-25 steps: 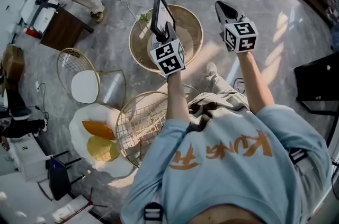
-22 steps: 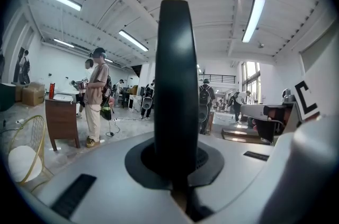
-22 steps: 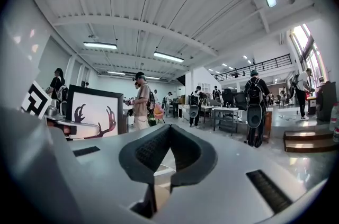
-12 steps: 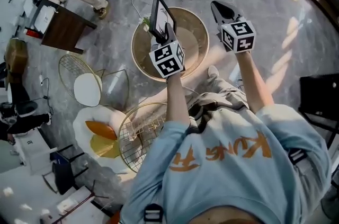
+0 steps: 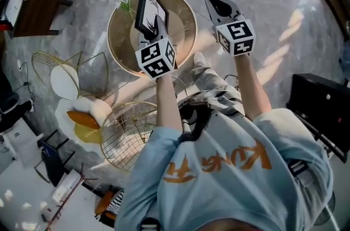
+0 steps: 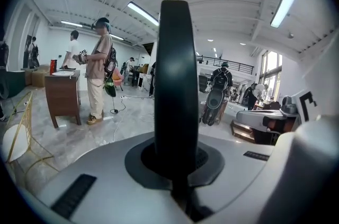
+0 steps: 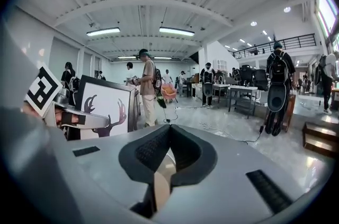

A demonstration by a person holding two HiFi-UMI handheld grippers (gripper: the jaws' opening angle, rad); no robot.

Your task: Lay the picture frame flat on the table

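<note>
In the head view, the left gripper [image 5: 157, 28] pinches the picture frame [image 5: 146, 9] at its lower edge. The frame stands on edge, tilted, over the round tan table [image 5: 183, 19], whose raised rim makes it look like a shallow tray. I cannot tell whether the frame touches the tabletop. A small green sprig [image 5: 124, 6] sits at the table's far rim. The right gripper [image 5: 217, 6] hangs just beside the frame, over the table's right edge, with nothing in it.

On the floor near the person's left side lies a gold wire basket [image 5: 128, 137], and nothing shows inside it. Beside it is a white dish-like shape [image 5: 95, 110] holding an orange piece [image 5: 82, 119] and a yellow piece [image 5: 90, 134]. Further left, a gold wire frame [image 5: 41, 63] has a white round pad [image 5: 64, 81] in it.

In the left gripper view, the frame is seen edge-on as a dark upright bar [image 6: 176, 85] rising out of the pads, which are clamped tight on it.

In the right gripper view, the jaws are pressed together at their tips, with nothing between them. To the left stands the frame [image 7: 108, 106], upright. Its white picture shows dark antler shapes, and the left gripper [image 7: 74, 118] holds it at its left side.
</note>
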